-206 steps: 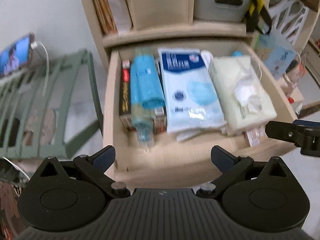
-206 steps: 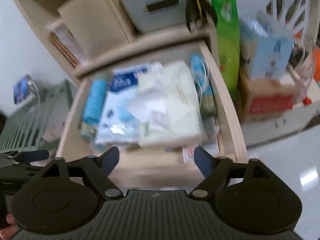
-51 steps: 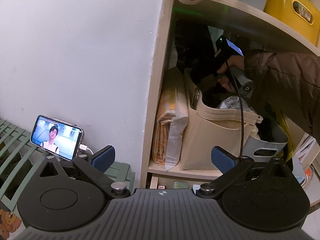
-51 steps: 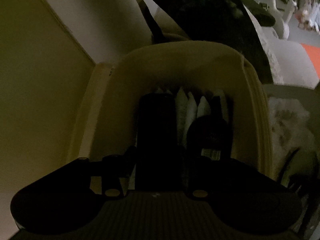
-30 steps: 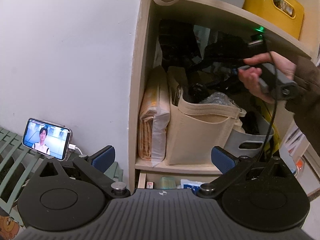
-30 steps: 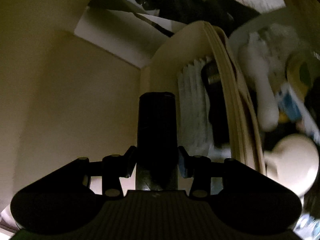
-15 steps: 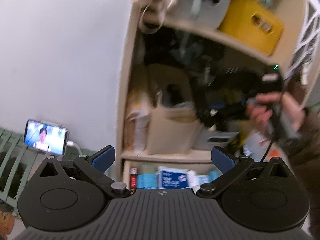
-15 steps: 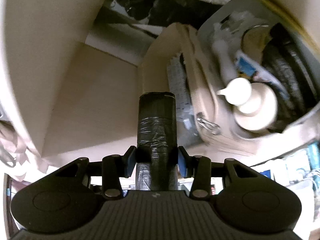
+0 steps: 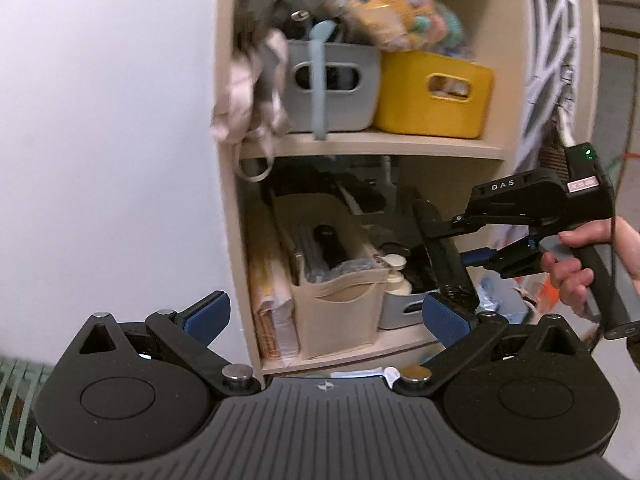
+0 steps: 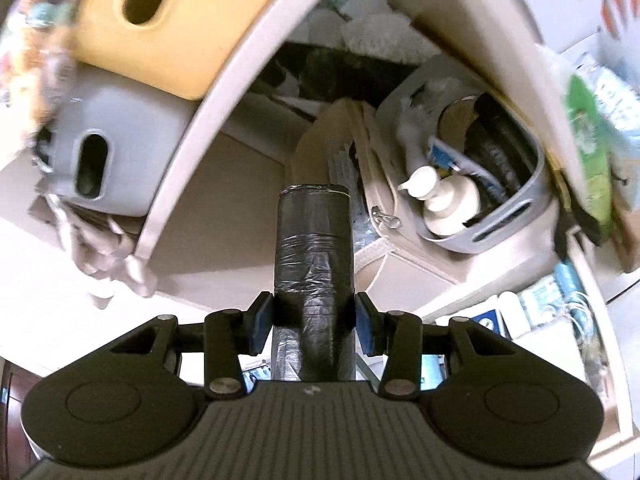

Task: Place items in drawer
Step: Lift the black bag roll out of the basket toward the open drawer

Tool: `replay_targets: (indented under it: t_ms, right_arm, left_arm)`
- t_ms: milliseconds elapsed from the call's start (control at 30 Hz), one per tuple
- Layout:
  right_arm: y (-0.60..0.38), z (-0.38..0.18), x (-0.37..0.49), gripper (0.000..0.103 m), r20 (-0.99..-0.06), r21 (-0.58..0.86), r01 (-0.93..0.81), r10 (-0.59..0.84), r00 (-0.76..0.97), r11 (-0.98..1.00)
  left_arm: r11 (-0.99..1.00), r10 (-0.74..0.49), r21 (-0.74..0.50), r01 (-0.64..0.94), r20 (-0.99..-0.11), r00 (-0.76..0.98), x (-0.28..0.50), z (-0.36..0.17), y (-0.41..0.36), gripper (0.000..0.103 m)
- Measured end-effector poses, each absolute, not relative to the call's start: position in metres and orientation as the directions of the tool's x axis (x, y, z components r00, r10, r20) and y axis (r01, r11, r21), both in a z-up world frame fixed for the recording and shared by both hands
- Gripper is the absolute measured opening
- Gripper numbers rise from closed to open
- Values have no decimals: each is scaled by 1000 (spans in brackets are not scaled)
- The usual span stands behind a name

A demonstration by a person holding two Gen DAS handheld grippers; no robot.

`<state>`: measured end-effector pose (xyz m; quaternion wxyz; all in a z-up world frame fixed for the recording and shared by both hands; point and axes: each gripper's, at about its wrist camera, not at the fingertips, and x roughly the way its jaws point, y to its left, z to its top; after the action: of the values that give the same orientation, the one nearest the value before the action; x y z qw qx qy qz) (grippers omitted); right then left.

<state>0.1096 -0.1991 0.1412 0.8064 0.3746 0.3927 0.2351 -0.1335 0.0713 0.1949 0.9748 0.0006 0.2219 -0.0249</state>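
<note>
A person's right hand (image 9: 580,268) grips the handle of the right gripper (image 10: 314,320), whose blue-padded jaws are clamped on a black roll of plastic bags (image 10: 314,276) in front of a pale wooden shelf unit (image 9: 360,146). The roll stands out between the pads, its wrapped end pointing toward the middle shelf. White letters reading "DAS" show on the top of the gripper body in the left wrist view; a small green light glows near its rear.

The left gripper (image 9: 324,312) hangs empty before the shelves, its blue pads spread wide apart.

On the upper shelf a grey bin (image 9: 332,84) sits beside a yellow bin (image 9: 432,96), with a clear bag of coloured items (image 9: 400,4) piled above them and a pale cloth (image 9: 252,96) drooping over the shelf edge. The middle shelf holds a beige fabric organiser (image 9: 340,308) and a grey basket (image 10: 516,208) containing a white pump bottle (image 10: 448,200). Below, the drawer (image 10: 560,312) stands open at the right of the right wrist view, with blue-and-white packets inside; their printing is too blurred to read.
</note>
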Motion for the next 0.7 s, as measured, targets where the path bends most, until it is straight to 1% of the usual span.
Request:
replay_targets:
  t_ms: [100, 267, 367, 433, 500, 567, 700]
  right_arm:
    - [-210, 147, 84, 49, -454, 781, -83, 655, 604, 619]
    - [-229, 144, 46, 49, -458, 774, -76, 639, 618, 628]
    - [-240, 131, 28, 49, -463, 777, -75, 649, 604, 625]
    - [-247, 119, 21, 49, -471, 779, -72, 658, 587, 623]
    - [-253, 107, 15, 49, -483, 780, -71, 670, 563, 622]
    - [-256, 96, 9, 49, -510, 763, -69, 665, 546, 642]
    - [-249, 76, 0, 49, -552, 712, -113, 651, 522, 693]
  left_arm:
    - [997, -73, -2, 80, -421, 904, -147, 199, 62, 103]
    - [997, -70, 2, 78, -416, 907, -167, 194, 40, 103]
    - [999, -41, 15, 53, -425, 904, -176, 186, 24, 103]
    - [999, -1, 29, 15, -431, 902, -181, 176, 12, 103]
    - [999, 31, 29, -20, -463, 886, -181, 163, 4, 103]
    - [998, 57, 18, -56, -512, 857, -181, 148, -4, 103]
    - [992, 116, 22, -126, -577, 808, -187, 120, -14, 103]
